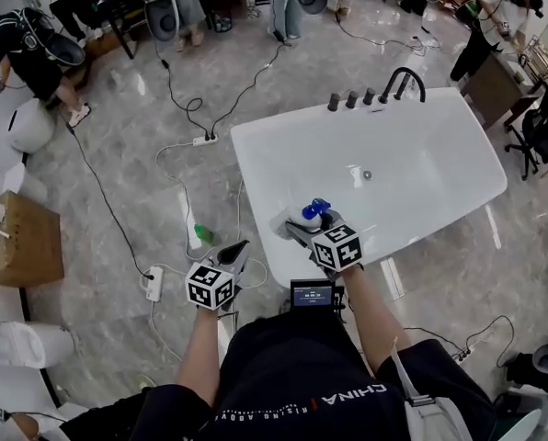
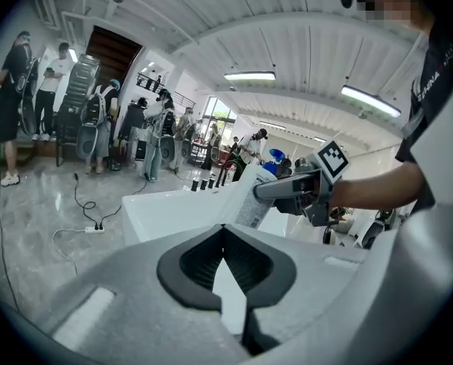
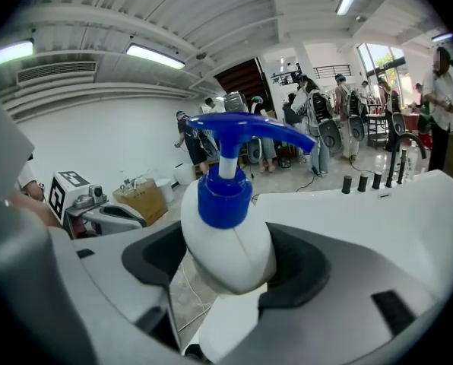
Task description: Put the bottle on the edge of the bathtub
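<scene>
A white bottle [image 1: 291,222] with a blue pump top [image 1: 315,209] is held in my right gripper [image 1: 303,230], which is shut on its body. It hangs over the near left corner of the white bathtub [image 1: 256,168]. In the right gripper view the bottle [image 3: 226,245] fills the space between the dark pads, pump head [image 3: 242,131] pointing away. My left gripper [image 1: 238,251] is left of the tub's corner, above the floor, shut with nothing in it. In the left gripper view its pads [image 2: 204,261] meet, and the bottle [image 2: 253,198] shows beyond them.
A black faucet [image 1: 404,82] and three knobs stand on the tub's far rim. Cables and a power strip [image 1: 153,284] lie on the marble floor, with a green object [image 1: 203,234] near the tub. A cardboard box [image 1: 21,242] is at the left. Several people stand around.
</scene>
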The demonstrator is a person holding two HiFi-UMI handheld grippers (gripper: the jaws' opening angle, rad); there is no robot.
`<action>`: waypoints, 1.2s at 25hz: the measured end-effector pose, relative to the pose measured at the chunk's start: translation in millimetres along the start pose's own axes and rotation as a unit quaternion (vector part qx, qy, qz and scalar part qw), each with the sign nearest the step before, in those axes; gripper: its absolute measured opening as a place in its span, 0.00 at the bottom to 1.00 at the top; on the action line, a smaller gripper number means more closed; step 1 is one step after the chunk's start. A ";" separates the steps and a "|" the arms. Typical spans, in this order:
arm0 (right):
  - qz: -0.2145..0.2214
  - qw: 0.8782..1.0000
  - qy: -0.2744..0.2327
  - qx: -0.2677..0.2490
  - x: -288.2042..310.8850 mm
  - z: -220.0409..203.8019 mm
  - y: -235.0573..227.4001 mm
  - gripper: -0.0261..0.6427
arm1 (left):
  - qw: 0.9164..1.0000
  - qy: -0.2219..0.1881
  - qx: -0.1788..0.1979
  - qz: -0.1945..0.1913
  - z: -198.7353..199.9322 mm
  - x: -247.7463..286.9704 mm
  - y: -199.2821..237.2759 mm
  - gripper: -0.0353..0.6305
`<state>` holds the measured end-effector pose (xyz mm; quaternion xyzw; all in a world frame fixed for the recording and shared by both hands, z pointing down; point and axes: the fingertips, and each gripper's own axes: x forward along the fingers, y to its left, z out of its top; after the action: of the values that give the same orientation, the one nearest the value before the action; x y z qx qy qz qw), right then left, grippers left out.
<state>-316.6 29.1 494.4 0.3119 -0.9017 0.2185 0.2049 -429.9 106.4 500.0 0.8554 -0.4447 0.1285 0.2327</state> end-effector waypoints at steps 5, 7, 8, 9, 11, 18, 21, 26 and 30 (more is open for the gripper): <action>-0.003 1.000 -0.014 0.010 4.6 11.8 -39.4 0.50 | 0.999 0.008 0.048 0.010 28.6 40.2 5.0 0.07; -0.004 1.000 -0.016 0.015 6.8 13.7 -49.2 0.50 | 0.998 0.012 0.052 0.014 33.7 49.1 9.8 0.07; -0.004 1.000 -0.016 0.019 7.4 14.2 -53.3 0.50 | 0.998 0.016 0.052 0.015 34.6 52.5 12.6 0.07; -0.005 1.000 -0.016 0.022 8.2 14.7 -57.7 0.50 | 0.998 0.019 0.049 0.016 35.5 56.0 15.6 0.07; -0.009 0.999 -0.015 0.028 11.5 15.7 -68.6 0.50 | 0.999 0.022 0.045 0.016 38.6 64.5 22.6 0.07; -0.033 0.998 -0.004 0.053 40.7 20.7 -107.3 0.50 | 0.998 0.043 0.052 -0.007 50.3 109.3 58.9 0.07; -0.046 0.997 0.001 0.058 66.1 33.8 -128.6 0.50 | 0.997 0.048 0.059 -0.026 66.3 138.0 87.2 0.07; -0.063 0.996 0.025 0.061 130.4 63.7 -172.3 0.50 | 0.994 0.063 0.072 -0.053 96.6 184.4 147.5 0.07; -0.077 0.995 0.041 0.057 197.0 82.0 -205.9 0.50 | 0.993 0.070 0.072 -0.059 107.5 218.1 206.0 0.07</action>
<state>-343.6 -253.1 581.6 0.3825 -0.8519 0.2655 0.2399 -472.9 -203.7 559.2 0.8833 -0.3660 0.2061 0.2080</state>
